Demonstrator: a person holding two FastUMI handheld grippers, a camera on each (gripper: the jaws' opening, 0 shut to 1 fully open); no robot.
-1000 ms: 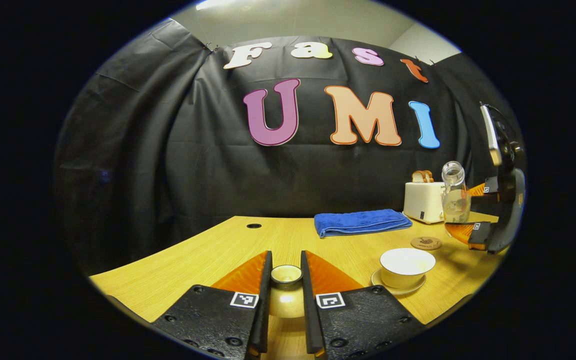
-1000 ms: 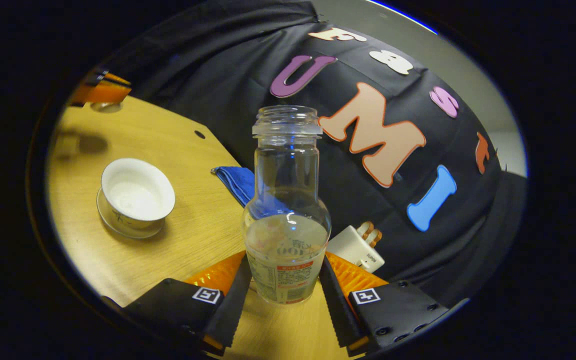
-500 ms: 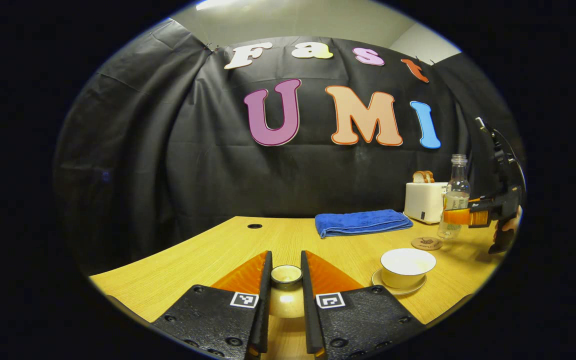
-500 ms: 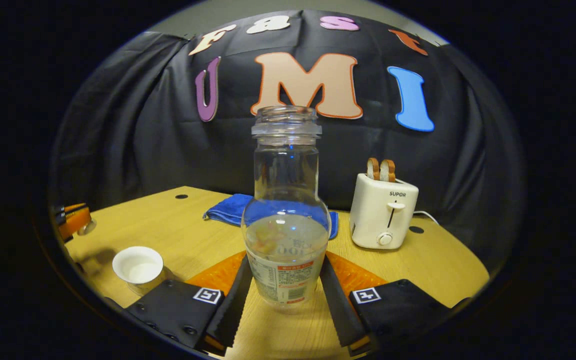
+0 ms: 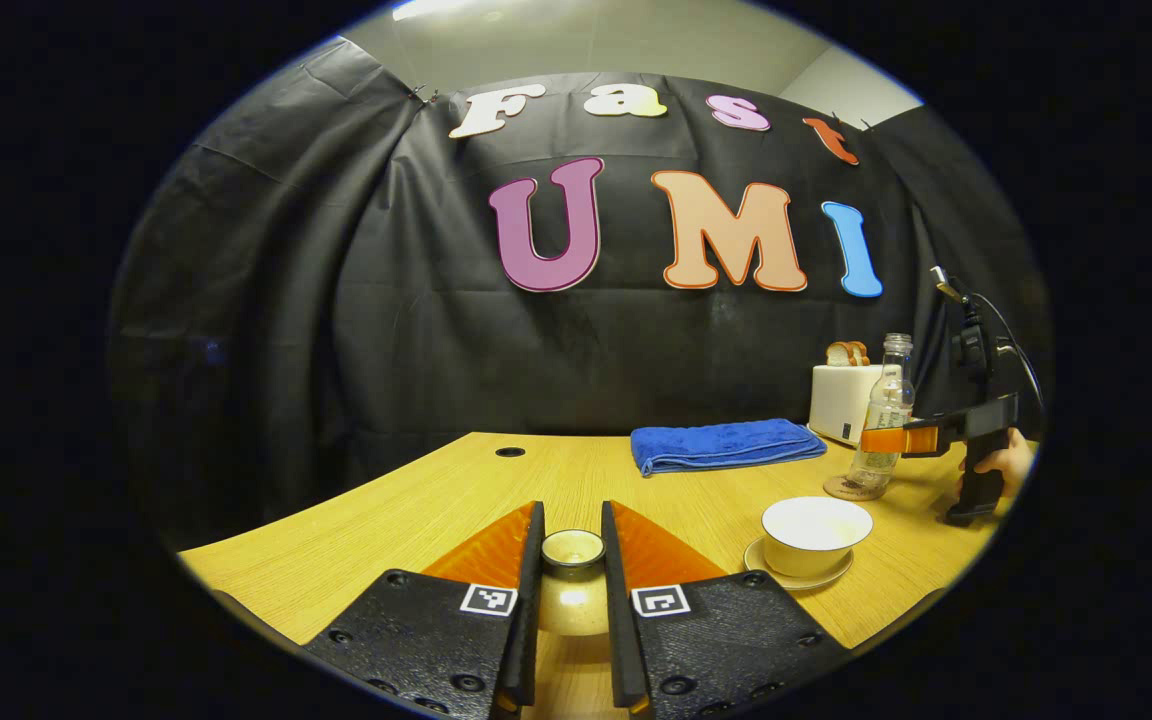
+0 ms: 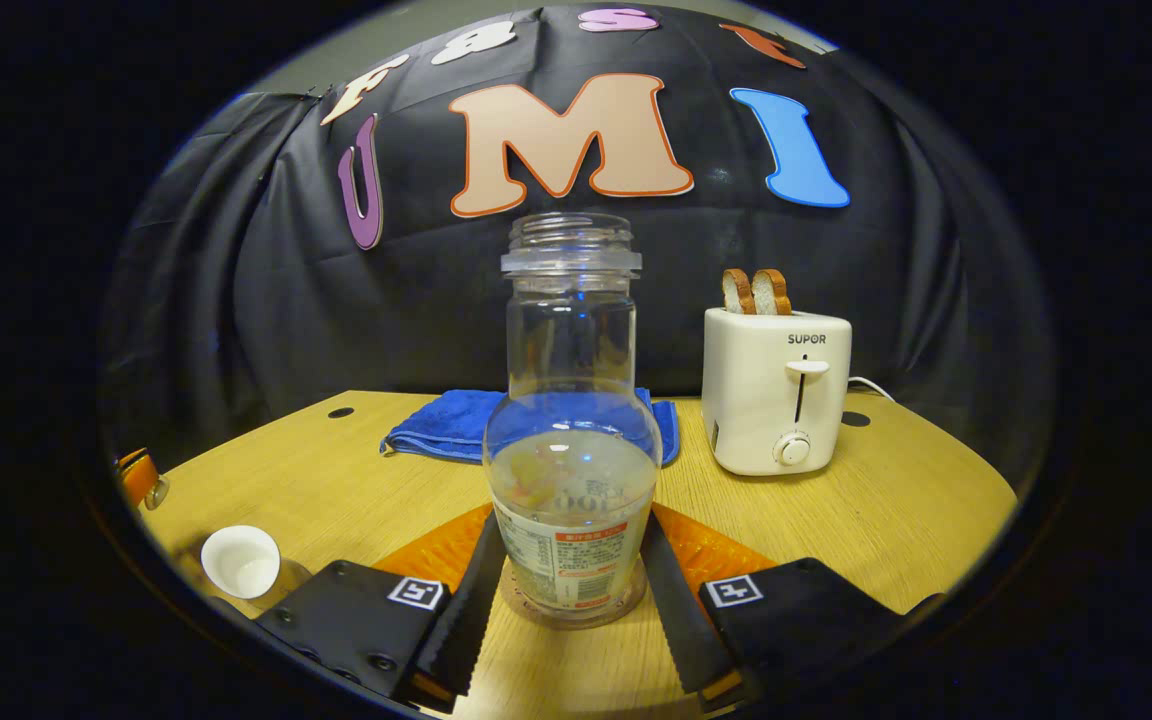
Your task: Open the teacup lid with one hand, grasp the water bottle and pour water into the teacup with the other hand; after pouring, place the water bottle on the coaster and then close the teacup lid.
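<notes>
Right tongs [image 6: 568, 590] are pinching the bottle [image 6: 572, 420] low on its body, both fingers pressing at the label band; bottle is standing upright with its base on or just over the coaster [image 6: 572, 612], can't tell if weight is fully down yet; from the left gripper view the bottle [image 5: 884, 420] is sitting at the coaster [image 5: 851, 488], a hand [image 5: 1008, 458] holding that tool behind it.

Left tongs [image 5: 572, 640] are clamping the lid [image 5: 573, 585] by its knob, fingers nearly together; lid is hanging just above the worktop [image 5: 416, 520], well apart from the cup [image 5: 816, 530]; cup is open on its saucer, near the coaster.

Handling, as judgement:
- bottle: clear, uncapped, roughly a third full; light but the water is sloshing, so keeping it vertical matters; looks rigid, walls smooth and likely slippery; the label band where the fingers sit is the sensible hold, the neck being narrower and top-heavy to grab; release straight apart, no twist, or it's tipping off the coaster.
- lid: small, glazed ceramic by the look; stiff, brittle, slick; knob is the only real grip point and contact is small, so it's prone to swinging or slipping; lower it level onto the rim, no dropping.
- cup: thin-walled, loose on the saucer; a sideways nudge is likely to be sliding it or spilling.

Step in hand: seating the bottle; lid closing comes next.
</notes>
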